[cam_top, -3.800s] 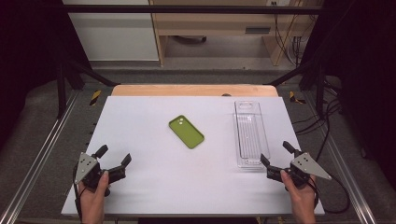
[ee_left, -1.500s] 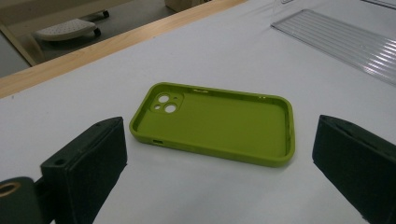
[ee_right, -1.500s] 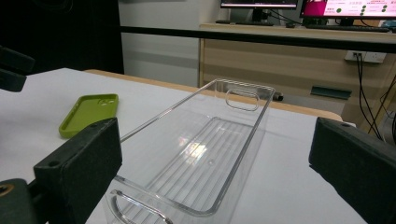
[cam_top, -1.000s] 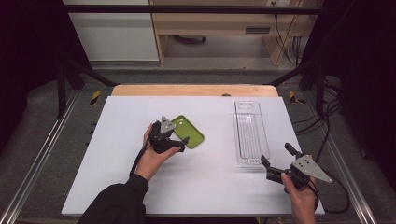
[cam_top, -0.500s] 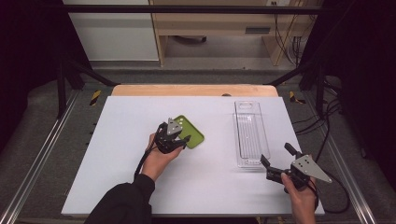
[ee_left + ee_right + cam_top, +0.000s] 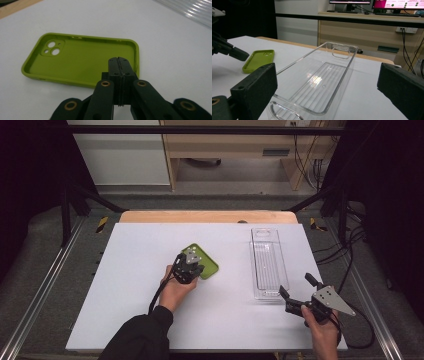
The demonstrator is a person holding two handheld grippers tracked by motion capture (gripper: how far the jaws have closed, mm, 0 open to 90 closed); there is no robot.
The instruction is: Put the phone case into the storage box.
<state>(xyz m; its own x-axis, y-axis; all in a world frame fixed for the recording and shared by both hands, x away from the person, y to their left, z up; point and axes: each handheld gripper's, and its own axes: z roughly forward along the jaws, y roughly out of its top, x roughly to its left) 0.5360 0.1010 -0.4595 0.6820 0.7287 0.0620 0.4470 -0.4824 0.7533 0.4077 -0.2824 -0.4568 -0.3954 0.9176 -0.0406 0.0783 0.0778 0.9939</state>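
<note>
- The green phone case (image 6: 204, 263) lies open side up on the white table (image 6: 125, 270), a little left of the table's middle in the high view, at about 10 o'clock from the clear plastic tray (image 6: 267, 265) and well apart from it.
- Its long axis runs on a slant: in the high view from about 10 o'clock at the far end to about 4 o'clock at the near end.
- In the left gripper view the case (image 6: 82, 58) lies crosswise, with the camera cut-out (image 6: 52, 48) at its left end, toward 10 o'clock, and its plain end toward 3 o'clock.
- The left gripper (image 6: 190, 268) sits at the case's near left edge in the high view. Its jaws have just been closing and now stand pressed together, clenched, over the case's near rim close to the plain end in the left gripper view (image 6: 119, 65). Whether the rim is pinched between the pads cannot be told; no green shows between them.
- The right gripper (image 6: 296, 292) hangs near the table's near right corner, at about 5 o'clock from the tray, its jaws spread wide and released, with nothing between them.
- In the right gripper view the tray (image 6: 322, 80) stretches lengthwise away from the gripper toward 12 o'clock, a handle slot at its far end, and the case (image 6: 258, 60) lies off at 10 o'clock.
</note>
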